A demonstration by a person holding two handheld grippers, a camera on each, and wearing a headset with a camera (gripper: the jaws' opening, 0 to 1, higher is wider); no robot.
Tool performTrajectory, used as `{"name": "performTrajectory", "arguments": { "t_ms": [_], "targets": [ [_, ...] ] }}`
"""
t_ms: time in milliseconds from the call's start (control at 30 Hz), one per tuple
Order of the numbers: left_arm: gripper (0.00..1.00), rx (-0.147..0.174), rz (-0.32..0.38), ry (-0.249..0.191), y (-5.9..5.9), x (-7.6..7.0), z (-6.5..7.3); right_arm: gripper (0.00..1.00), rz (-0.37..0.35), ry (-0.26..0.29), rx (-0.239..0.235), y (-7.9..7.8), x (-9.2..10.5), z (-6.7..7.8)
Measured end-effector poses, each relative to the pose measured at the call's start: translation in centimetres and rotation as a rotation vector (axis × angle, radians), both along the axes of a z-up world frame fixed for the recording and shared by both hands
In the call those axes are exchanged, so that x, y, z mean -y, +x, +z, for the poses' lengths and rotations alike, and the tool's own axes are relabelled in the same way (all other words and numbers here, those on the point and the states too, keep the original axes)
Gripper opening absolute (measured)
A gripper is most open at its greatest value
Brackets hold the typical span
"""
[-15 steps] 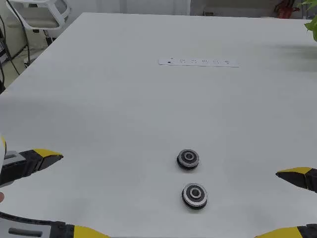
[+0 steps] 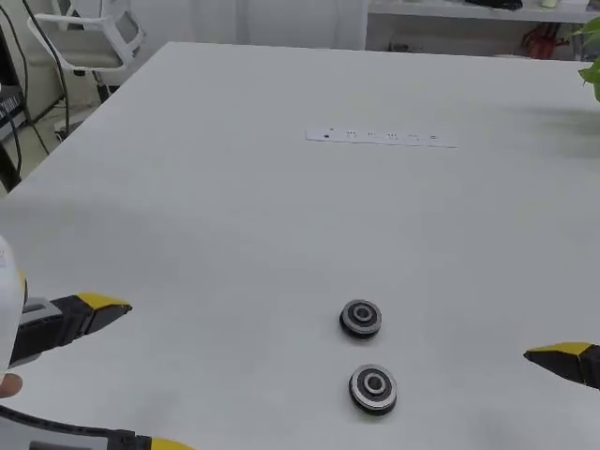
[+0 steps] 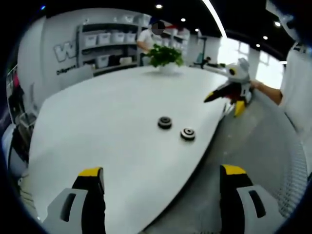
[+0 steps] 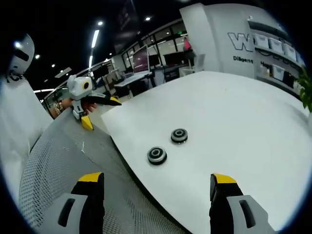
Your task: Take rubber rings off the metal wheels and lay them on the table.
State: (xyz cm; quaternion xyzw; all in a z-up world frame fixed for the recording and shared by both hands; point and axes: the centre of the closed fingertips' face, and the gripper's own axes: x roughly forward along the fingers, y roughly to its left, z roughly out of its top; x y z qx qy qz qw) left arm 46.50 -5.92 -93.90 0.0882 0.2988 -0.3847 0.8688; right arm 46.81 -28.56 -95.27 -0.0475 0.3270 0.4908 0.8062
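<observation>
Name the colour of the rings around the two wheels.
The rings are black, around silver wheels; the head view shows it best.

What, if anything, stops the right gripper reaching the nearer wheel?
Probably nothing: the right gripper stands open, facing the nearer wheel, and nothing lies between them on the table. So likely yes.
</observation>
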Motion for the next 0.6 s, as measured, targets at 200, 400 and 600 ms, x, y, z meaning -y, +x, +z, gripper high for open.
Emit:
{"name": "performTrajectory", "arguments": {
  "t_ms": [200,400,600],
  "targets": [
    [1.0,-0.002,-0.006,-0.011,-0.03,0.17,0.0,0.89,-0.004,-0.008,-0.004,-0.03,0.03,-0.1],
    [1.0,-0.002,-0.01,-0.009,-0.05,0.19,-0.03,0.89,-0.006,-0.007,-0.007,-0.02,-0.02,-0.06],
    [1.0,0.0,-0.013,0.001,-0.07,0.23,-0.07,0.89,-0.011,-0.001,-0.003,0.03,-0.01,0.04]
  ]
}}
